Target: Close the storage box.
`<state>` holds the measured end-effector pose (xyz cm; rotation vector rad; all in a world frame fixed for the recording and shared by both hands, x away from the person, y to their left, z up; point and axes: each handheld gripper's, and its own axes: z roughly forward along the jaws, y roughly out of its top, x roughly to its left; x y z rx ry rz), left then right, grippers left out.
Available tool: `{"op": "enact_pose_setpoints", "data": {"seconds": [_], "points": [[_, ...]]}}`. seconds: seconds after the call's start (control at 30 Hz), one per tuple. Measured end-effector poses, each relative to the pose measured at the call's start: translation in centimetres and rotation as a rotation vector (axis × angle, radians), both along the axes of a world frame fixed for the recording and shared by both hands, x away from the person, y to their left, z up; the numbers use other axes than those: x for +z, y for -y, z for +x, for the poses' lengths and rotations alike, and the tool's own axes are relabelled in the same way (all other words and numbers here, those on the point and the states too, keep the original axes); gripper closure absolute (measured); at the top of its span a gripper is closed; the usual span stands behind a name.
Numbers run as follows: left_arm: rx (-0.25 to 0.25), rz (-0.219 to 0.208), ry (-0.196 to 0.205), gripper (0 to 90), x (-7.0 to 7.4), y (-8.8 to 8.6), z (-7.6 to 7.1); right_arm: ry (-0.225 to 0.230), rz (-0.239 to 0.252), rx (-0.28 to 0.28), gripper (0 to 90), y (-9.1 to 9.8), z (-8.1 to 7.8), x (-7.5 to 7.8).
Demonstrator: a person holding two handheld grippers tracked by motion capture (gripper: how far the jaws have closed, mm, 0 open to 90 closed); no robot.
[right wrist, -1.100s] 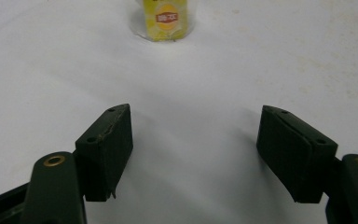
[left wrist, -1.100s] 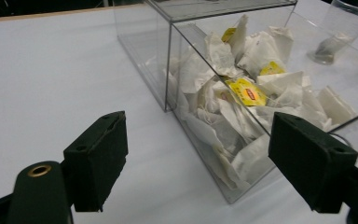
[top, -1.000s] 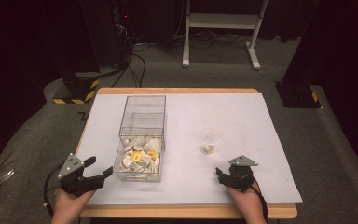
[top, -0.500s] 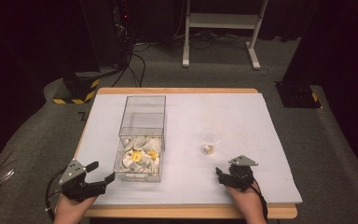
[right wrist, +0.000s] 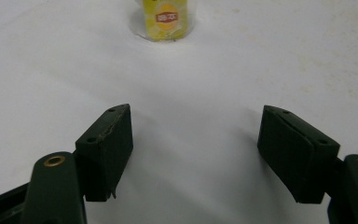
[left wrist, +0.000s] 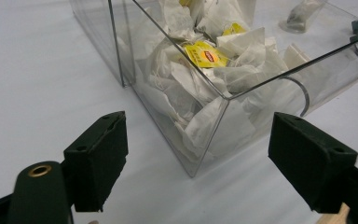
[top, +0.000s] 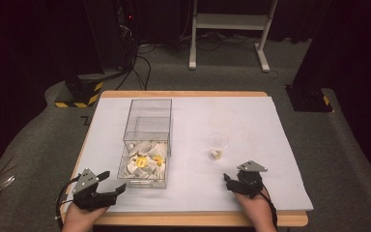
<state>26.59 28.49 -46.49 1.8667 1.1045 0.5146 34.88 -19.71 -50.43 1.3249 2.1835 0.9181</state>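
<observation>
A clear plastic box point(top: 147, 140) stands left of centre on the white table cover, with several white tea bags with yellow tags point(top: 145, 162) heaped in its near end. In the left gripper view the box's near corner point(left wrist: 205, 140) lies just ahead of my left gripper point(left wrist: 203, 154), with the tea bags point(left wrist: 205, 56) behind the wall. My left gripper point(top: 115, 180) is open at the front left; its jaws have just been closing slightly, with nothing between them. A small clear cup point(top: 217, 145) holds a yellow-tagged tea bag point(right wrist: 165, 18). My right gripper point(top: 232, 182) point(right wrist: 205, 154) is open and empty, short of the cup.
The wooden table's front edge point(top: 198, 220) runs just beyond both hands. Behind the table are a white stand point(top: 227, 29), cables on grey carpet, and yellow-black striped feet point(top: 79, 94).
My left gripper has drifted slightly along the table's front edge. The right gripper, box and cup have not moved.
</observation>
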Motion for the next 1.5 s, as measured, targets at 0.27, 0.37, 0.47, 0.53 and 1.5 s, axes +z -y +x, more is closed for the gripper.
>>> {"op": "enact_pose_setpoints", "data": {"seconds": [0.27,0.37,0.47,0.53,1.5], "points": [[-0.012,-0.012,0.008,31.8,-0.7,0.3,-0.1,-0.002,-0.001,-0.002,26.3,0.0,0.0,0.0],[-0.012,-0.013,0.023,37.0,-0.5,0.5,-0.3,-0.001,0.000,-0.001,26.2,0.0,0.1,0.0],[-0.007,0.000,0.040,40.3,-0.4,0.6,-0.4,-0.001,0.000,-0.002,26.1,-0.1,0.1,0.0],[-0.006,0.001,0.046,42.4,-0.4,0.5,-0.4,0.000,-0.001,0.000,26.0,-0.1,0.1,0.0],[0.086,0.001,0.087,23.9,-0.3,1.5,1.2,-0.002,0.002,-0.003,25.8,-0.1,0.1,0.0]]}}
